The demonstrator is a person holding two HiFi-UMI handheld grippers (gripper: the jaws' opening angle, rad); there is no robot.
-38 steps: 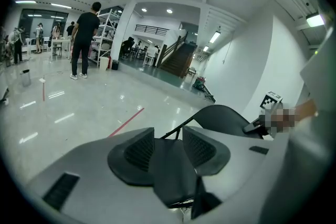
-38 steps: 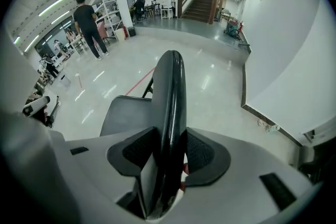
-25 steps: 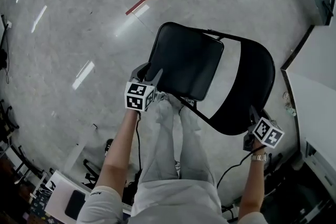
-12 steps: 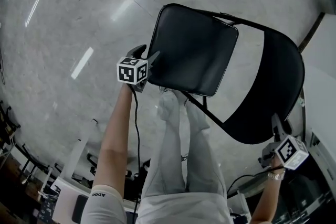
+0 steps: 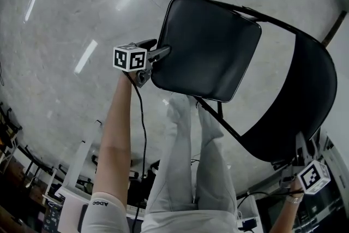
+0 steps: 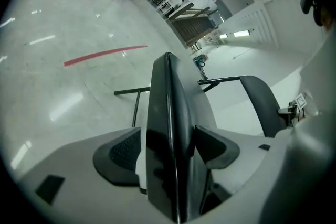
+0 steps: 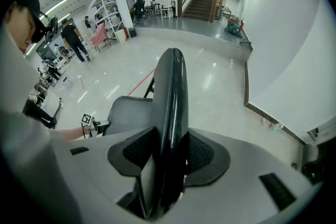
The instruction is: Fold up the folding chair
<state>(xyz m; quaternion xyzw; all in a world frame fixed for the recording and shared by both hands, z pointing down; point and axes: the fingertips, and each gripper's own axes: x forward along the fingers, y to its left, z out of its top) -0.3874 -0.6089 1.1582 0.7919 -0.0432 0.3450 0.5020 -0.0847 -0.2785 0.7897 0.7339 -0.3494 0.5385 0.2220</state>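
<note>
In the head view, the left gripper (image 5: 158, 54) and the seat (image 5: 210, 43) of the black folding chair (image 5: 305, 90) sit higher in frame than a second ago. The right gripper (image 5: 301, 151) has slid to the bottom right corner. The chair is over the grey floor (image 5: 60, 13), ahead of the person's legs (image 5: 185, 172). The left fingers are spreading apart, with the seat's edge between them and not pressed. The right fingers are clamped on the rim of the backrest (image 7: 170, 102).
</note>
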